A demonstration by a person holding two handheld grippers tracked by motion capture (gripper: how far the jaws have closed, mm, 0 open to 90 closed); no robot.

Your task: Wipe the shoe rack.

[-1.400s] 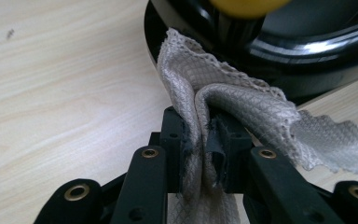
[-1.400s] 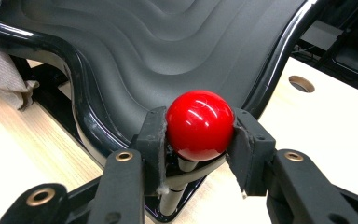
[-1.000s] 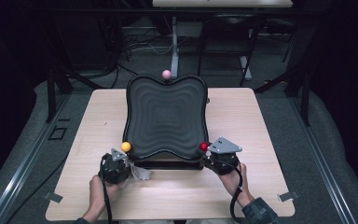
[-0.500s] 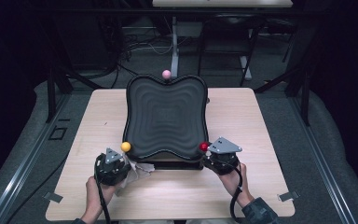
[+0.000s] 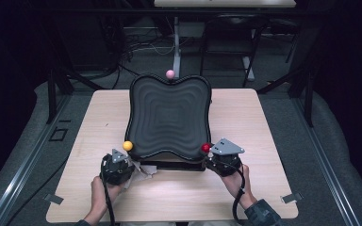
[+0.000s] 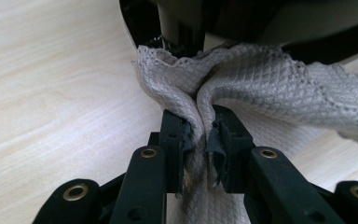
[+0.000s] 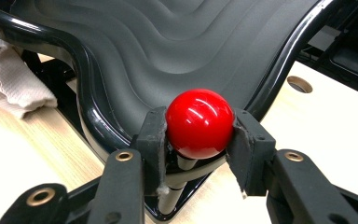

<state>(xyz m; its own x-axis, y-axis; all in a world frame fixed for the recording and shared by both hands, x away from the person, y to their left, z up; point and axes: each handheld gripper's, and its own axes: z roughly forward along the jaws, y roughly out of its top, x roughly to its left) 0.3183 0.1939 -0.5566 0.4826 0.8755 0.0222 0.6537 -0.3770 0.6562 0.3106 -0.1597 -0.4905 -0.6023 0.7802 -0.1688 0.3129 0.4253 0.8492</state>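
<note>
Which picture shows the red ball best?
The right gripper view: the red ball is big and close, pinched between the right gripper's fingers. The high view shows it as a tiny dot at the black tray's corner.

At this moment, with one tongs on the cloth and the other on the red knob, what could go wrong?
1. The left tongs pinch only a bunched fold of the cloth, so it may slip free.
2. The cloth lies by the black tray's base and could snag there.
3. The right tongs clamp the glossy red knob, which could pop out.
</note>
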